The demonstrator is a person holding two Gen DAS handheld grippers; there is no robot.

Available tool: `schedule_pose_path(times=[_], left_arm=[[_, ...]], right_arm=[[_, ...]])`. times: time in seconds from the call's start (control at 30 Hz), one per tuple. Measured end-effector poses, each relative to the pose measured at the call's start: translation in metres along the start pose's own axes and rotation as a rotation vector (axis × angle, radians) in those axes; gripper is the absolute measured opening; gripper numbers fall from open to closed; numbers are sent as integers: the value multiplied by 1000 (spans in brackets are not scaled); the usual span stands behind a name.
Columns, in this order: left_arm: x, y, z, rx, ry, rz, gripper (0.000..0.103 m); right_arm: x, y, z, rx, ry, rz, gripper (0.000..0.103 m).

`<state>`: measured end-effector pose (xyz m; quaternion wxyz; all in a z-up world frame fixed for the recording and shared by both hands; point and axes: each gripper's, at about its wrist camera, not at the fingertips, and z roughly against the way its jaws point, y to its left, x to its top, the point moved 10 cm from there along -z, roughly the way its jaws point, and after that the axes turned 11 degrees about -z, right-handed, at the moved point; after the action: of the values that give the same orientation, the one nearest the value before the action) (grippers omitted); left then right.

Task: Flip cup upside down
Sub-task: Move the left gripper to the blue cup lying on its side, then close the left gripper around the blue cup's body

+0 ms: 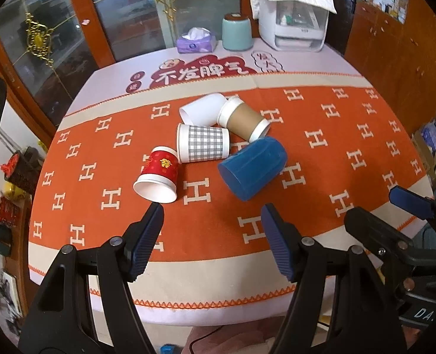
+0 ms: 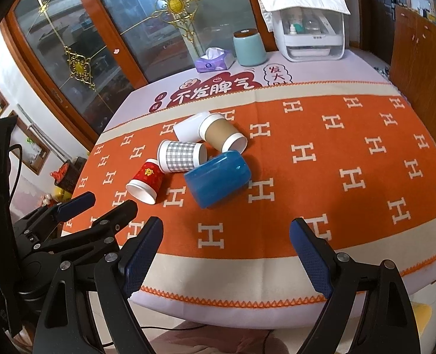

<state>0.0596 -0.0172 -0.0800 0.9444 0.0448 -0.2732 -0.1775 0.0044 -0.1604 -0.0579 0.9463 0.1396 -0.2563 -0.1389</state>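
Several cups lie on their sides in a cluster on the orange table runner (image 1: pixel 321 159): a red cup (image 1: pixel 158 174) (image 2: pixel 145 180), a grey checked cup (image 1: pixel 203 143) (image 2: pixel 181 156), a plain white cup (image 1: pixel 201 109) (image 2: pixel 188 126), a brown cup (image 1: pixel 244 119) (image 2: pixel 222 134) and a blue cup (image 1: pixel 251 168) (image 2: pixel 218 178). My left gripper (image 1: pixel 212 215) is open and empty, just in front of the red and blue cups. My right gripper (image 2: pixel 228 230) is open and empty, in front of the blue cup.
At the table's far edge stand a purple tissue box (image 1: pixel 195 42), a teal canister (image 1: pixel 237 34) and a white appliance (image 1: pixel 293 20). A glass door and wooden cabinets are behind. The other gripper shows at the right edge of the left wrist view (image 1: pixel 409 203).
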Motion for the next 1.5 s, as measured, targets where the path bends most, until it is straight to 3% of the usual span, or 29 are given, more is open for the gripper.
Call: schedule_pose_path(times=[0.27, 0.43, 0.73, 1.07, 1.5], left_arm=[[21, -9, -20, -46, 11, -106, 66], [44, -14, -34, -75, 26, -226, 66], [77, -34, -90, -239, 141, -408, 66], [72, -66, -160, -312, 268, -570, 66], [53, -106, -196, -279, 325, -783, 66]], right_arm=[[10, -18, -28, -2, 18, -112, 89], [19, -29, -46, -18, 28, -179, 89], [35, -66, -90, -71, 30, -351, 89], [19, -107, -147, -112, 114, -534, 89], [-6, -128, -165, -166, 137, -629, 89]])
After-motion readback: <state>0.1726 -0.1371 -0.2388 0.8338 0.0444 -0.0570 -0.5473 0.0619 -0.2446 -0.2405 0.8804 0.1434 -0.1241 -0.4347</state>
